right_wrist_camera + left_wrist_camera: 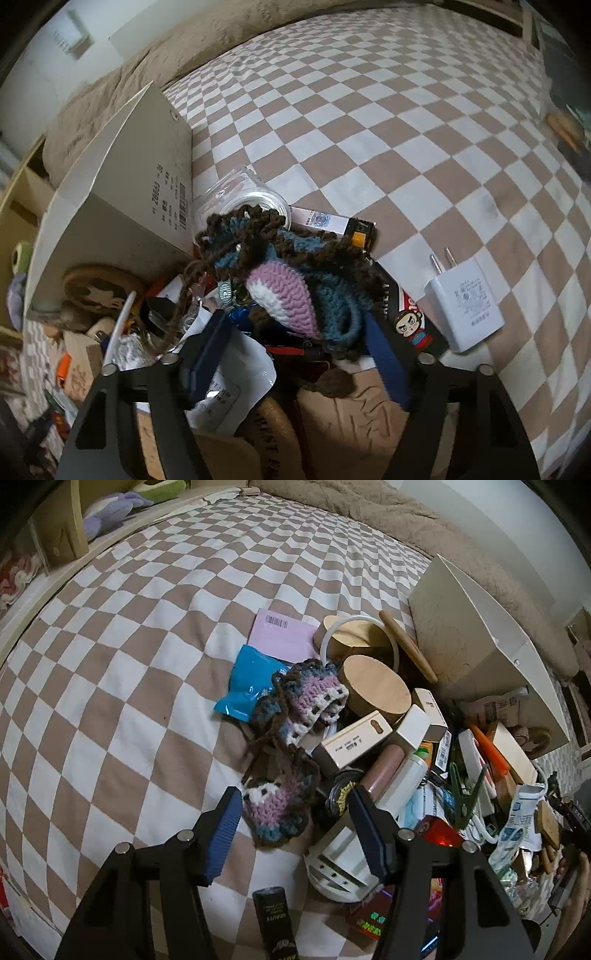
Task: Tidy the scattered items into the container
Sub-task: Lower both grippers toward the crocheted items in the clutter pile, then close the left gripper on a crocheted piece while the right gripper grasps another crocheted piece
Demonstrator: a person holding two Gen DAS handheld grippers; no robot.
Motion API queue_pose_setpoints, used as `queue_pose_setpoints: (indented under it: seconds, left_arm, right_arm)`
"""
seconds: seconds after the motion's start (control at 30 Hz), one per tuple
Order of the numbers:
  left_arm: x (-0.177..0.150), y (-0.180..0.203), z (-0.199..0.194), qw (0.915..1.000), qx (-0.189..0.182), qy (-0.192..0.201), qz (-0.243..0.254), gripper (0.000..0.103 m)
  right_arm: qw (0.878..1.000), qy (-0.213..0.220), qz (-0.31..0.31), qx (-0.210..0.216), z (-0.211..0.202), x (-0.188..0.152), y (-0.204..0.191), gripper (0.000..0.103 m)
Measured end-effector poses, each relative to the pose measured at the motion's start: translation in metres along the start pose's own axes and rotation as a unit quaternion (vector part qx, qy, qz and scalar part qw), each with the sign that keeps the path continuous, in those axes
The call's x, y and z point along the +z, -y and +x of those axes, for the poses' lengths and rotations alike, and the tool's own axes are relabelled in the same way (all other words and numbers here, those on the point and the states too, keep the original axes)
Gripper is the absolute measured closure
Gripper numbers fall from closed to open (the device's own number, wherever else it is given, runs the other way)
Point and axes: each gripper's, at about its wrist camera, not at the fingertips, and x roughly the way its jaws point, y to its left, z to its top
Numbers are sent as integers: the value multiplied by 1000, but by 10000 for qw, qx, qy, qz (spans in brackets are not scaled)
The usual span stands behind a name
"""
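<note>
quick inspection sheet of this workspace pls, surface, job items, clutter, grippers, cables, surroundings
surface: checkered bedsheet.
job's things: crochet piece between left gripper fingers; a crochet piece between right gripper fingers; pad contact unclear. White container tipped beside the heap.
clutter: wooden lids, blue packet, white charger piled or scattered.
grippers: both part open, angled down.
cables: nothing seen.
surroundings: brown blanket, plush toys.
</note>
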Motion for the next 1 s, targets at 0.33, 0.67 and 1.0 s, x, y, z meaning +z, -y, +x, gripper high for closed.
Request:
queue_pose_setpoints:
  seconds: [0.33, 0.67, 1.0]
  left_arm:
    - [-5, -2, 9, 9994, 234, -177, 166, 64]
    - [-3, -4, 0, 9983, 569, -64, 136, 93]
    - [9, -23, -42, 9965, 780, 301, -84, 94]
  right_arm:
    - [9999, 91, -63, -47, -9, 2, 12, 74]
    - [9991, 409, -80, -33, -49, 13, 21, 75]
    - [9969, 776, -107, 15, -95, 25, 20, 75]
